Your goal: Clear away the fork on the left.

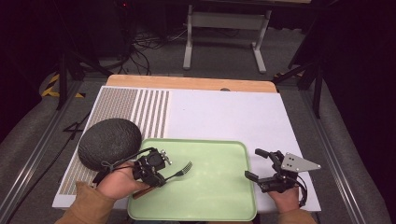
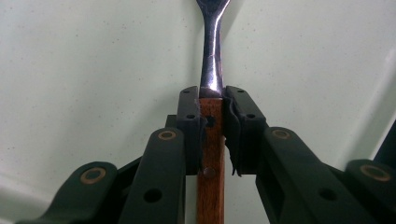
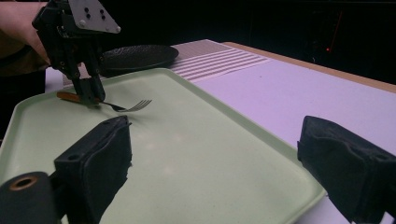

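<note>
High view: left gripper [image 1: 158,173] clenched on fork [image 1: 180,172] over green tray [image 1: 219,198], right gripper [image 1: 259,164] spread, dark plate [image 1: 109,142] beside.

This looks like a lab or recording studio rather than a home. The counter [image 1: 224,112] is a wooden board under a white mat printed with a test-like pattern of dots and stripes [image 1: 135,109]. Black curtains close in the sides, loose cables [image 1: 144,51] trail over grey carpet, and a bare metal table frame [image 1: 226,35] stands behind, beside dark stand legs with yellow-black hazard tape [image 1: 53,86].
</note>
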Action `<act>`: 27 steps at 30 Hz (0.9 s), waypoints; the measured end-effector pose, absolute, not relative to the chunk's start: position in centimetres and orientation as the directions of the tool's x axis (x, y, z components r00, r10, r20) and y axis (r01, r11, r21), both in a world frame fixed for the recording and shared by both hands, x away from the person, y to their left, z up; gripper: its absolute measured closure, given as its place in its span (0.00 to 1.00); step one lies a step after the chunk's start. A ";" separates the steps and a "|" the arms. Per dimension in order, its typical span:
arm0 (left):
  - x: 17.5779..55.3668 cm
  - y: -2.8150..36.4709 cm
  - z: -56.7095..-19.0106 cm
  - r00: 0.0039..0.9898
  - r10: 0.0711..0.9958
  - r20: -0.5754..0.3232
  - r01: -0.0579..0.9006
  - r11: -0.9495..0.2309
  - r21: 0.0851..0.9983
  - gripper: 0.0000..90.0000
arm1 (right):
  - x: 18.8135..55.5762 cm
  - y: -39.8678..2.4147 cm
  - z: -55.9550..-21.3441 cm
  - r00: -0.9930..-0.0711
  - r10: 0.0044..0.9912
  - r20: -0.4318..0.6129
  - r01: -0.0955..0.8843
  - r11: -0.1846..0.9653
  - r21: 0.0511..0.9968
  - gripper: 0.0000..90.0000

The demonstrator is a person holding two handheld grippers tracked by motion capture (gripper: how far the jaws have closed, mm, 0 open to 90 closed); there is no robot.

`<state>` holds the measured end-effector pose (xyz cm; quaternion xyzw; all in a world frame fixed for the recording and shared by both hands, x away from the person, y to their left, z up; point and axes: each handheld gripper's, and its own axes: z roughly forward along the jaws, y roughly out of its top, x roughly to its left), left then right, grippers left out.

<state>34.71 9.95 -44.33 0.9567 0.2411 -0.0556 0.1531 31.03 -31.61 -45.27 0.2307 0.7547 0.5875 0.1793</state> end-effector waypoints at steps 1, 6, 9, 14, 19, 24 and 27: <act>34.7 9.9 -44.4 0.877 0.446 -0.180 0.480 -0.837 0.263 0.86 | 31.0 -31.6 -45.3 -0.829 0.559 0.000 0.138 0.203 0.969 0.12; 34.7 9.9 -44.6 0.874 0.451 -0.179 0.484 -0.837 0.254 0.86 | 31.0 -31.6 -45.3 -0.829 0.560 0.000 0.138 0.204 0.969 0.12; 34.8 9.8 -44.7 0.873 0.453 -0.181 0.487 -0.836 0.254 0.86 | 31.0 -31.6 -45.3 -0.828 0.560 0.000 0.137 0.203 0.970 0.12; 34.9 9.9 -44.7 0.871 0.451 -0.193 0.488 -0.835 0.254 0.86 | 31.0 -31.6 -45.3 -0.828 0.560 0.001 0.138 0.203 0.970 0.12; 34.9 9.9 -44.7 0.876 0.441 -0.194 0.479 -0.839 0.258 0.78 | 31.0 -31.6 -45.3 -0.829 0.559 0.002 0.138 0.200 0.970 0.12; 34.8 10.0 -44.1 0.878 0.441 -0.187 0.478 -0.827 0.295 0.66 | 31.0 -31.6 -45.2 -0.829 0.560 0.002 0.137 0.200 0.970 0.12; 34.7 10.0 -43.6 0.878 0.442 -0.185 0.479 -0.817 0.321 0.65 | 31.0 -31.6 -45.2 -0.828 0.561 -0.001 0.135 0.201 0.970 0.12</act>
